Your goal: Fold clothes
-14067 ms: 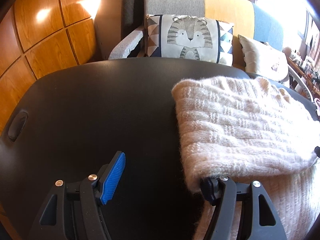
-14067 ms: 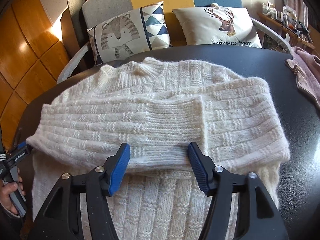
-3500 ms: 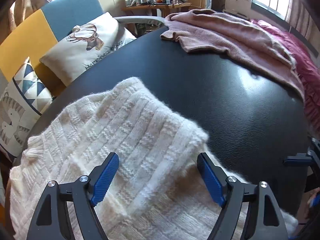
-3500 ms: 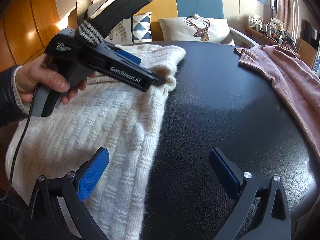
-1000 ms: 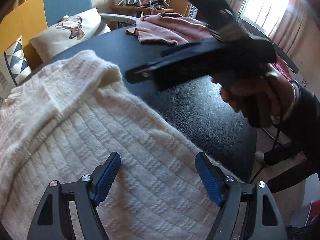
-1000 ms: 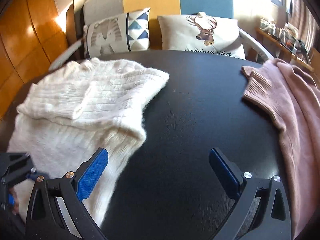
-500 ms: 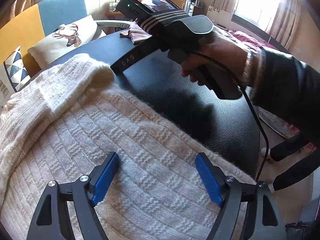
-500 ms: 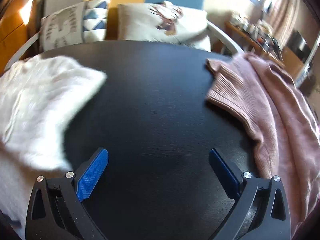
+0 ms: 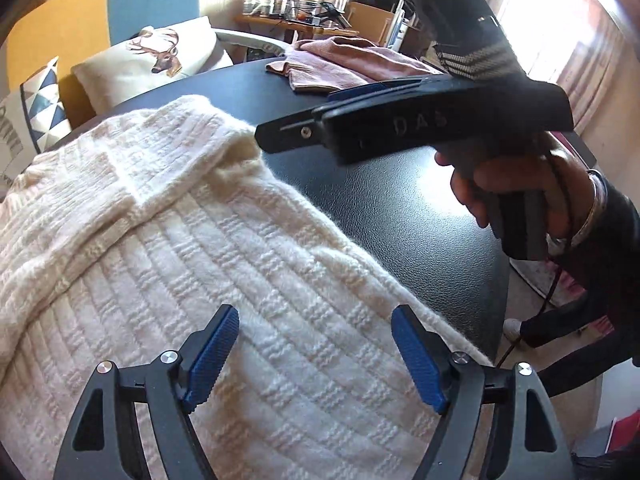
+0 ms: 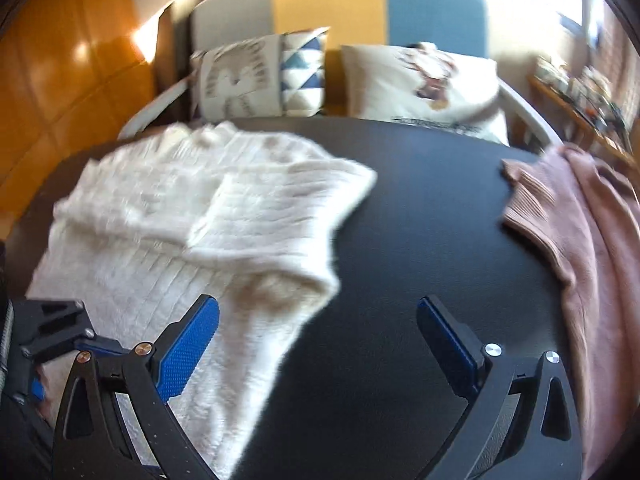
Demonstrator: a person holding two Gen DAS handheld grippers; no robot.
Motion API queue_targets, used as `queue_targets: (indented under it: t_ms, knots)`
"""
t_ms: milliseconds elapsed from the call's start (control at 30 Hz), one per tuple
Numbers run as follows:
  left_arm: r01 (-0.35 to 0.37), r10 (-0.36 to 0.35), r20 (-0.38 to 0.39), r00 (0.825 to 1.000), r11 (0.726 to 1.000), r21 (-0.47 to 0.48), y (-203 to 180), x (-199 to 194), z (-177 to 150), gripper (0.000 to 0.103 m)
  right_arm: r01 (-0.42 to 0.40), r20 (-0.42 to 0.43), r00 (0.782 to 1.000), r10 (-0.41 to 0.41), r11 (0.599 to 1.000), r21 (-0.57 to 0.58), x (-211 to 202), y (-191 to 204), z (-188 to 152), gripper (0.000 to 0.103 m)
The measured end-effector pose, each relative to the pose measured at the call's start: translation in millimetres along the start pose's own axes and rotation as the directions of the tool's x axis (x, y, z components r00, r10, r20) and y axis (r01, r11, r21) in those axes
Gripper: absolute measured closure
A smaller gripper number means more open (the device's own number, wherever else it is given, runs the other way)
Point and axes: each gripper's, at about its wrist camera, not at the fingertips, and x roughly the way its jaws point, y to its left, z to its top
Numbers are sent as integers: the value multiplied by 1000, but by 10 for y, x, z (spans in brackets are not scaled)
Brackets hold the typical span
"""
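Note:
A cream knitted sweater (image 9: 208,248) lies partly folded on the black table (image 9: 400,200), its sleeve folded across the chest. My left gripper (image 9: 316,356) hovers open over the sweater's lower body, close to its right edge, with nothing pinched. A hand (image 9: 516,184) holds my right gripper (image 9: 276,136) side-on, its tip just beside the sweater's folded upper corner. From its own view the right gripper (image 10: 320,344) stands wide open above the cream sweater's (image 10: 192,224) right edge and bare table (image 10: 420,240), holding nothing. The right wrist view is motion-blurred.
A pink sweater (image 10: 580,248) lies spread at the table's right side, seen also as a pink sweater (image 9: 340,64) at the far end. Behind the table is a sofa with a deer cushion (image 10: 424,80) and a tiger cushion (image 10: 240,76). Wooden panels (image 10: 72,64) line the left wall.
The right gripper's view swung back left, from the pink sweater to the cream one. In the left wrist view, the hand with the right gripper shifted nearer the sweater's corner. Both grippers stayed open.

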Motion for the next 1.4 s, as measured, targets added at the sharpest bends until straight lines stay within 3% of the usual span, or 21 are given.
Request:
queue_targets:
  t_ms: [167, 233, 333, 433, 600, 733, 867, 967, 1100, 1267, 1400]
  knots:
    - [27, -27, -22, 999, 999, 37, -153, 40, -120, 23, 140, -119, 982, -145, 989, -51, 435, -36, -76, 2]
    - [34, -32, -33, 999, 997, 70, -241, 84, -179, 23, 136, -112, 984, -136, 991, -10, 462, -145, -93, 2]
    - [-14, 18, -25, 1000, 989, 144, -360, 153, -251, 23, 166, -111, 980, -166, 986, -10, 494, -193, -75, 1]
    - [-23, 25, -8, 1000, 988, 152, -360, 211, -234, 22, 208, -106, 972, -210, 978, -26, 538, -205, -39, 0]
    - [-23, 25, -13, 1000, 991, 131, -330, 236, -195, 23, 214, -123, 969, -213, 977, -8, 503, -208, -42, 0]
    - [7, -6, -17, 1000, 998, 68, -220, 123, -240, 23, 171, -94, 981, -170, 985, 9, 281, -82, -56, 1]
    - [-17, 17, 9, 1000, 999, -44, 49, -77, -328, 23, 17, -14, 1000, -16, 1000, 27, 76, 221, 9, 0]
    - [-59, 62, 27, 998, 992, -107, 264, -209, -461, 23, -68, -42, 997, 68, 998, 7, 181, 436, -7, 0]
    - [-91, 95, 16, 995, 982, -168, 481, -282, -724, 23, -27, -153, 988, 32, 999, 32, 516, 472, -173, 0]
    - [-125, 136, 24, 990, 958, -260, 844, -492, -1075, 23, 1, -133, 991, 10, 996, 85, 397, 421, -235, 1]
    - [-192, 233, 77, 969, 916, -353, 1300, -881, -1352, 23, -16, -56, 998, 22, 994, 105, 90, 585, -248, 1]
